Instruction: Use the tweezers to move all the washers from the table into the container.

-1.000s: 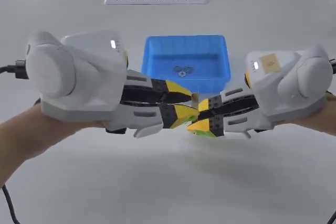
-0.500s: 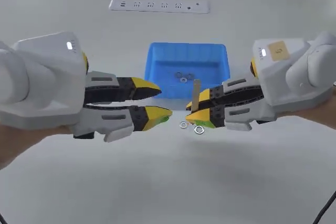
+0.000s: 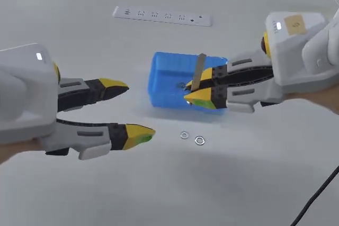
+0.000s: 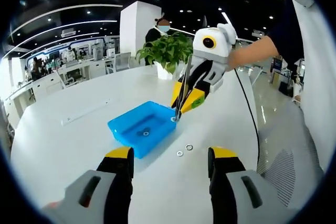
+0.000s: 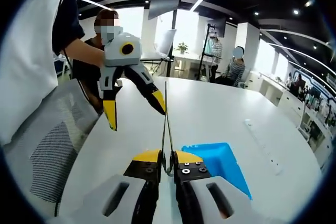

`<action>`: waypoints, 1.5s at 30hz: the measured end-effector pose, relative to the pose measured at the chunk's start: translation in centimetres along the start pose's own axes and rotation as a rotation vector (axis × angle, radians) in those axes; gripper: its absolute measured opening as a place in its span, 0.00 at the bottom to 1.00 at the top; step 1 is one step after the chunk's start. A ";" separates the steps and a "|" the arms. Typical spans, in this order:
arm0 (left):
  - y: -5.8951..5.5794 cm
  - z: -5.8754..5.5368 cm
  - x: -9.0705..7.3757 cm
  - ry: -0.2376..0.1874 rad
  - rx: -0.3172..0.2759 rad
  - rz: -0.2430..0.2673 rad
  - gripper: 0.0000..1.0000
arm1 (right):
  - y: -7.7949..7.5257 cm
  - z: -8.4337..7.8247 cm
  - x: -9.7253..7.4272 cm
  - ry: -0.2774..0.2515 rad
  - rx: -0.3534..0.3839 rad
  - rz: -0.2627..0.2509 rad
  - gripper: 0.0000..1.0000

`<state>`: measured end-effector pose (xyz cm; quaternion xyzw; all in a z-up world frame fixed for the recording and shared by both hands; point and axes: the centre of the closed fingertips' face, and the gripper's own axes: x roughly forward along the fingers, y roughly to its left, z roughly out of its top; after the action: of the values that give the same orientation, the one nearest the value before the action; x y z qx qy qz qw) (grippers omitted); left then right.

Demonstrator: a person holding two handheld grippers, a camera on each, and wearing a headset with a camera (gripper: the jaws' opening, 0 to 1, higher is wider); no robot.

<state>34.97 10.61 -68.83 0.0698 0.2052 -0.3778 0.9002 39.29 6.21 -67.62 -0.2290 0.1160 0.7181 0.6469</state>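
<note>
My right gripper [image 3: 197,92] is shut on the metal tweezers [image 3: 198,72], which stand up between its jaws, near the blue container [image 3: 164,64]; the tweezers [image 5: 165,124] run straight out from the shut jaws [image 5: 167,163]. The container [image 4: 126,124] holds a few washers [image 3: 183,86]. Two washers [image 3: 184,135] [image 3: 199,141] lie on the table just in front of it, also seen as small rings [image 4: 180,153]. My left gripper [image 3: 130,110] hangs open and bare to the left, apart from everything; its open jaws [image 4: 172,156] face the container.
A white power strip [image 3: 161,17] lies at the back of the white table. A potted plant [image 4: 168,51] stands at the table's far side. A cable [image 3: 318,194] trails at the lower right. People stand in the office behind.
The two grippers, close together a second ago, have drawn apart. The left has swung left and opened wider. The right has lifted the tweezers towards the container, and two washers on the table have come into sight.
</note>
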 end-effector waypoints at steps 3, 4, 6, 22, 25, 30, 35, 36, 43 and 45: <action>0.3 -0.1 -0.2 -0.024 -0.028 0.018 0.64 | -1.1 0.5 0.2 -0.013 0.014 -0.018 0.10; 0.3 -0.1 -0.2 -0.030 -0.041 0.022 0.64 | -1.5 0.6 0.2 -0.011 0.010 -0.029 0.10; 0.4 -0.2 -0.2 -0.031 -0.045 0.029 0.64 | -2.3 0.7 0.3 -0.014 0.015 -0.039 0.10; 1.4 -1.3 -0.5 -0.062 -0.122 0.086 0.64 | -7.7 -2.0 3.0 0.031 0.040 -0.122 0.10; 1.8 -1.7 -0.6 -0.057 -0.126 0.096 0.64 | -8.5 -3.1 4.1 0.044 0.040 -0.123 0.10; 2.2 -2.0 -1.0 -0.054 -0.135 0.115 0.63 | -8.2 -5.0 5.6 0.071 0.055 -0.105 0.10; 2.3 -2.7 -1.4 -0.040 -0.146 0.127 0.63 | -7.9 -6.1 6.3 0.075 0.073 -0.106 0.10; 2.3 -2.9 -1.5 -0.037 -0.148 0.129 0.63 | -7.8 -6.2 6.4 0.076 0.073 -0.106 0.10; 2.3 -3.3 -1.5 -0.026 -0.162 0.134 0.63 | -8.1 -7.0 6.6 0.085 0.084 -0.115 0.10; 2.2 -3.3 -1.4 -0.024 -0.162 0.131 0.63 | -8.1 -7.2 6.6 0.085 0.084 -0.121 0.10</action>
<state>34.60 14.02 -71.31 0.0055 0.2191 -0.3011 0.9281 48.16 9.75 -75.93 -0.2385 0.1594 0.6619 0.6925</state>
